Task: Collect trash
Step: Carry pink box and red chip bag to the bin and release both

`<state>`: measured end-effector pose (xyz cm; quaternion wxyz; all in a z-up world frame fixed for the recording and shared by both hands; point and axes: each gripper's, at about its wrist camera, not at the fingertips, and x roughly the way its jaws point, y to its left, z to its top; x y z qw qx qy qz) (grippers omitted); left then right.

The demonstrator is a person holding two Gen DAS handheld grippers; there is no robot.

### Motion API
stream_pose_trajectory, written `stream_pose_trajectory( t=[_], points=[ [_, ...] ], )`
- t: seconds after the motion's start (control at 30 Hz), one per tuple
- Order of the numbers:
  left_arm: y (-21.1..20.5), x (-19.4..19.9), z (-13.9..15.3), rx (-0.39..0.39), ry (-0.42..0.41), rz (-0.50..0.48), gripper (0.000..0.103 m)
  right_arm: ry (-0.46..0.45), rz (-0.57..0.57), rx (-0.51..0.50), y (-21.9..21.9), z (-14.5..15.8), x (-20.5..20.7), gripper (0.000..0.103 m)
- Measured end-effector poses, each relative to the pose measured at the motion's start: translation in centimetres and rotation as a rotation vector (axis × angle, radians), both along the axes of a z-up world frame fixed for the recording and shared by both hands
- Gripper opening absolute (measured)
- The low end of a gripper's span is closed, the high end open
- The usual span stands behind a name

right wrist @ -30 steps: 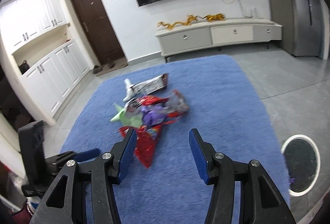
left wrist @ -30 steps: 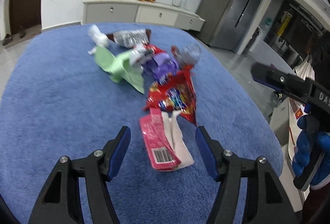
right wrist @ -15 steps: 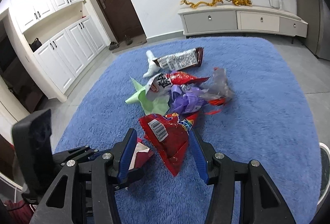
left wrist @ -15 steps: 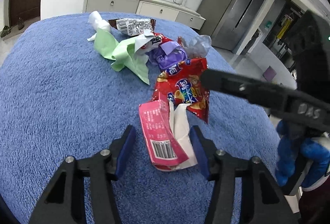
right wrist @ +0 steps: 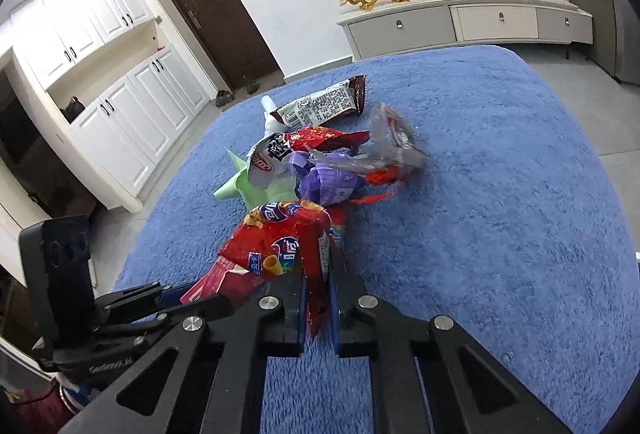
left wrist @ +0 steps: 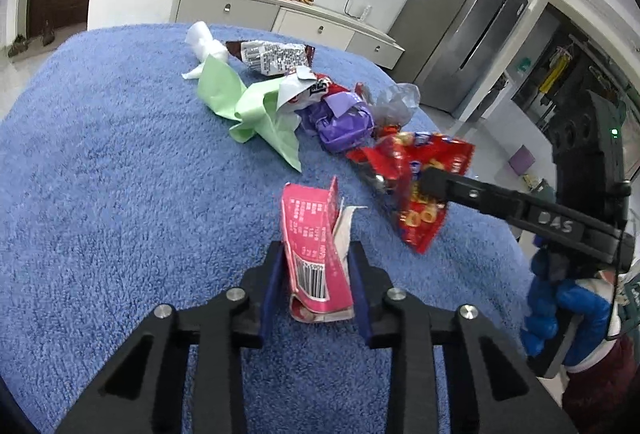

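The pink wrapper (left wrist: 318, 266) sits at the near end of the trash pile on the blue rug (left wrist: 120, 194). The left gripper (left wrist: 316, 284) has just been closing, and its two blue pads now squeeze the pink wrapper from both sides. Just to the right is the red snack bag (right wrist: 280, 238). The right gripper (right wrist: 318, 300) has just been closing too, and its jaws are pinched tight on the bottom edge of the red snack bag. Farther back on the rug lie a purple wrapper (left wrist: 344, 122), a green paper (left wrist: 256, 110), a clear plastic scrap (left wrist: 396, 102), a brown and silver wrapper (left wrist: 272, 58) and a white tissue (left wrist: 204, 42), all bunched close together. A gloved blue hand (left wrist: 564, 314) holds the right gripper.
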<state>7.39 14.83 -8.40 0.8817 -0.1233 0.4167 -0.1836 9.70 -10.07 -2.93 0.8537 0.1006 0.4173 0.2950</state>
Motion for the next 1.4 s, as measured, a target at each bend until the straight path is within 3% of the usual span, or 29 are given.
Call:
stream_pose_trajectory(
  t=[0.2, 0.6, 1.0, 1.4],
  points=[
    [-1.2, -1.4, 1.7, 0.044, -0.033, 0.037, 0.027, -0.042, -0.034, 0.051, -3.1, 1.8, -2.6, 0.008],
    [-7.1, -6.7, 8.5, 0.237, -0.25, 0.045, 0.027, -0.11, -0.151, 0.104, -8.5, 5.1, -7.9, 0.008],
    [-9.7, -11.4, 13.1, 0.31, -0.405, 0.04, 0.027, -0.192, -0.214, 0.133, -11.3, 7.4, -12.2, 0.008],
    [-14.4, -12.3, 15.2, 0.368, -0.464, -0.006, 0.027, -0.229, -0.305, 0.197, -16.7, 7.1, -14.1, 0.008]
  ],
)
